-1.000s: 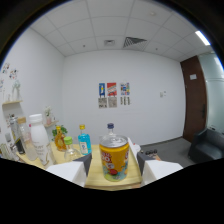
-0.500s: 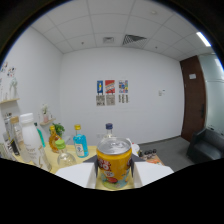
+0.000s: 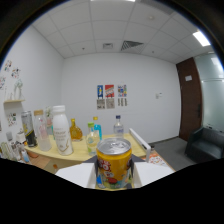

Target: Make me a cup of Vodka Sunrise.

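Observation:
A yellow drink can [image 3: 114,162] with a silver top and fruit print stands upright between my two fingers. My gripper [image 3: 114,174] is shut on it, the pale fingers [image 3: 75,175] pressing on both sides. The can hangs ahead of a light wooden table [image 3: 80,152]. On that table, beyond the can, stand a white bottle [image 3: 60,130], a clear bottle [image 3: 41,131], an amber bottle [image 3: 75,131], a blue-capped bottle [image 3: 96,128] and a clear water bottle [image 3: 118,125]. The can's lower part is hidden by the gripper body.
A dark tall container [image 3: 27,129] and shelf clutter sit at the table's left end. Posters [image 3: 111,96] hang on the white back wall. A brown door [image 3: 192,95] and a dark armchair [image 3: 206,144] are off to the right.
The can has stayed fixed between the fingers while the gripper moved nearer the table. The bottles now look larger and sit closer behind the can.

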`<state>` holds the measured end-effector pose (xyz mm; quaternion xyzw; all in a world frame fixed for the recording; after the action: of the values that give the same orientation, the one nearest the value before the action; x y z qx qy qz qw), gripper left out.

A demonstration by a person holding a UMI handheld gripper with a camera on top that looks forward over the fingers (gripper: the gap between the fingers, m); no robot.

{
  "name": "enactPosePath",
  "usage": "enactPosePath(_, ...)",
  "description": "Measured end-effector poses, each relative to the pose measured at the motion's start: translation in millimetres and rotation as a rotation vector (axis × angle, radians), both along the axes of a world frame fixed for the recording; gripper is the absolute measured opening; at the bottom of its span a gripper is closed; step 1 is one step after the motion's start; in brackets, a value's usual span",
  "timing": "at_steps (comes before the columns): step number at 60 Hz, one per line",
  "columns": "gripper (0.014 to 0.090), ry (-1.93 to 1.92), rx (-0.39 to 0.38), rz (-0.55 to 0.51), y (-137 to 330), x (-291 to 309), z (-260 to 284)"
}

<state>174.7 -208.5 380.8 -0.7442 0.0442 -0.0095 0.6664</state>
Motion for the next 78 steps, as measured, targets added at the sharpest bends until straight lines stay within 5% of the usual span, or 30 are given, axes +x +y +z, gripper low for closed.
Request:
enactPosePath(15, 0.0507, 0.054, -0.176, 0.006, -9.4, -39.2, -135.1)
enactPosePath(26, 0.0508, -0.11, -0.245, 0.01, -8.4, -53.6, -179.1)
enactPosePath(78, 0.0509, -2.027, -0.193, 0.294, 9.0, -84.0, -185.0)
